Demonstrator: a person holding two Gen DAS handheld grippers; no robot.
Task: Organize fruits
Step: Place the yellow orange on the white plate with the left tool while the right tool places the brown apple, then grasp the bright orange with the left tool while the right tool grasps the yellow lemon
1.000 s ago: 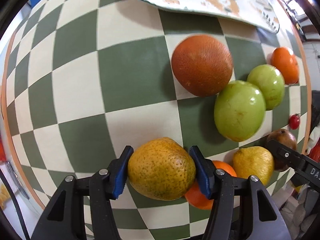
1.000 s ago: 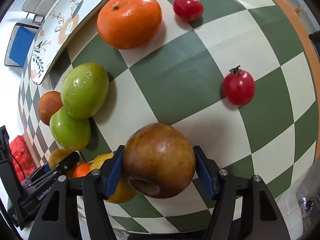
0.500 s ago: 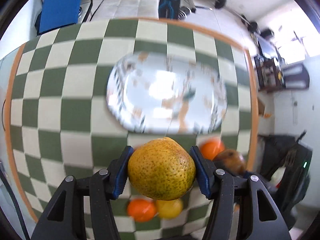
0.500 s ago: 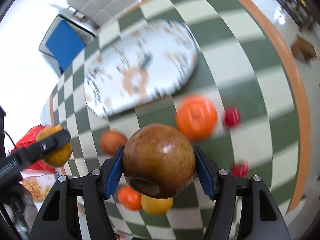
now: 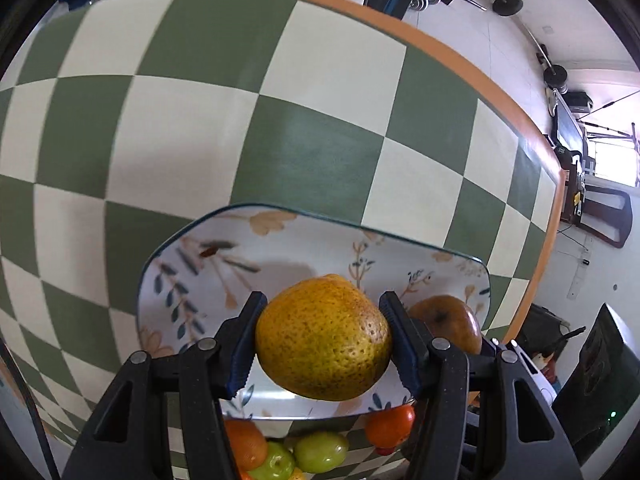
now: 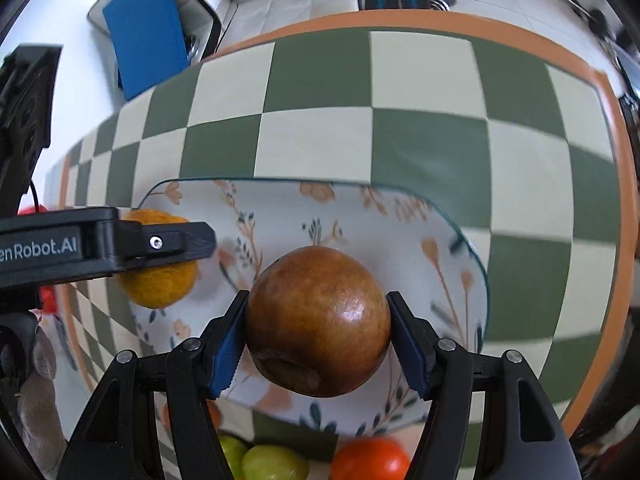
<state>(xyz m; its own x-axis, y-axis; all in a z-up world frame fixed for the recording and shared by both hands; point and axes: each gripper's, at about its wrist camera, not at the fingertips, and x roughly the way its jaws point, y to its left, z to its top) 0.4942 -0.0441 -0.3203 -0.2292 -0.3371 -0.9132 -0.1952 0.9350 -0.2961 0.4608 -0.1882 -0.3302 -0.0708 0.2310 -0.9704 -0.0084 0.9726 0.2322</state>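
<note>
Left gripper (image 5: 323, 350), seen along its own fingers, pinches a yellow-green speckled citrus (image 5: 323, 338) between its blue pads (image 5: 245, 354), one pad on each flank of the fruit; the citrus is held over the floral plate (image 5: 192, 276). Right gripper (image 6: 318, 338) likewise clamps a glossy brown round fruit (image 6: 318, 322), stem end turned toward the camera, above the same plate (image 6: 360, 216). Both tools point forward and downward at the plate, side by side: from the right wrist camera the left gripper enters horizontally from the left edge with its citrus (image 6: 160, 280) at the plate's left rim, while from the left wrist camera the brown fruit (image 5: 446, 322) appears just to the right of the citrus. Remaining fruit lies on the green-and-cream checkered tablecloth (image 5: 160, 120) on the near side of the plate: two green fruits (image 5: 318, 456), an orange (image 5: 390, 426) and another orange fruit (image 5: 246, 444). Whether either held fruit touches the plate cannot be told.
</note>
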